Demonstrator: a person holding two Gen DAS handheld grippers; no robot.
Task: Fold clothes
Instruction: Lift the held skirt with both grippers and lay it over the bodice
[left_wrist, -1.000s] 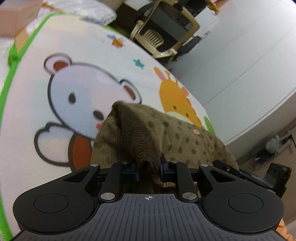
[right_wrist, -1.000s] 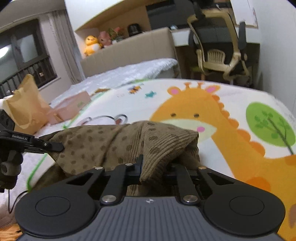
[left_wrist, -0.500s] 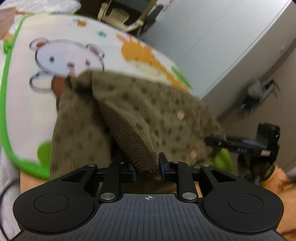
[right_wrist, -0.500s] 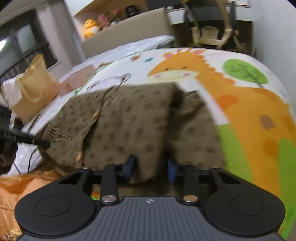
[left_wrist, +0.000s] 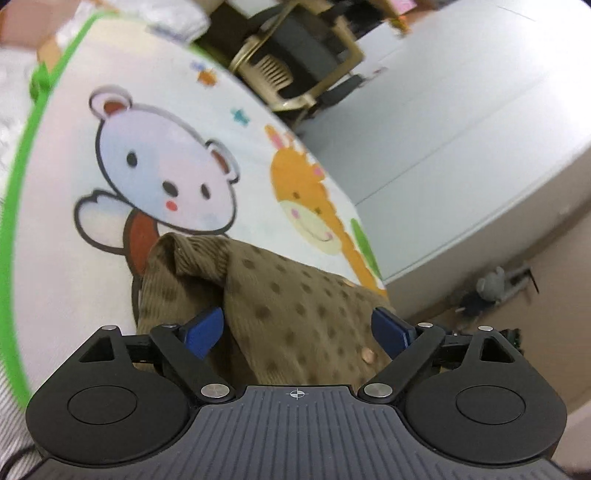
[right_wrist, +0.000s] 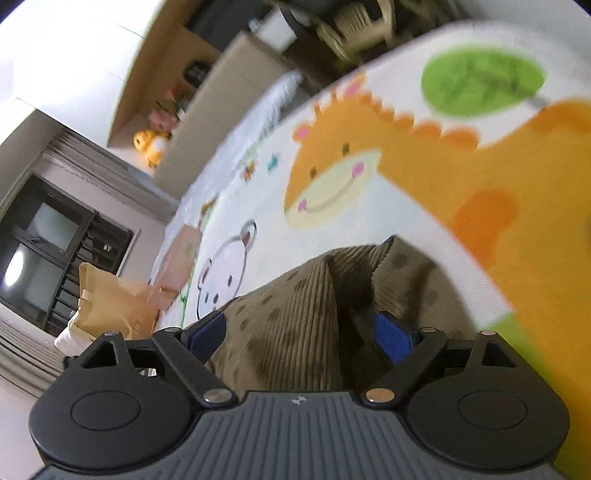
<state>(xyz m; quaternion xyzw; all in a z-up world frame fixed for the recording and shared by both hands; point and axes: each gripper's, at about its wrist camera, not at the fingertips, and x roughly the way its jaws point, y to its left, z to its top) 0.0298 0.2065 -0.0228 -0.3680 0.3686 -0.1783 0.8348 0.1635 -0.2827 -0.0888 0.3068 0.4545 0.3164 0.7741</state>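
Observation:
A brown corduroy garment with dark dots and small buttons (left_wrist: 280, 306) lies crumpled on the cartoon play mat (left_wrist: 66, 206), below the printed bear. My left gripper (left_wrist: 297, 330) hangs just over it, its jaws opening wide; cloth lies between the blue pads (left_wrist: 203, 330) but they do not press on it. In the right wrist view the same garment (right_wrist: 299, 325) bunches up in ribbed folds. My right gripper (right_wrist: 299, 332) is also opening, with cloth lying loose between its blue pads (right_wrist: 393, 339). That view is tilted and blurred.
The mat (right_wrist: 498, 192) shows a giraffe and a green tree. A chair (left_wrist: 295, 70) stands beyond the mat's far end, beside a white cabinet (left_wrist: 461, 147). A tan paper bag (right_wrist: 110, 299) and a pink box (right_wrist: 177, 258) lie at the mat's left edge.
Both grippers were shut on the garment, holding it up; now both stand wide and the cloth has dropped onto the mat. The right wrist view has rolled sideways.

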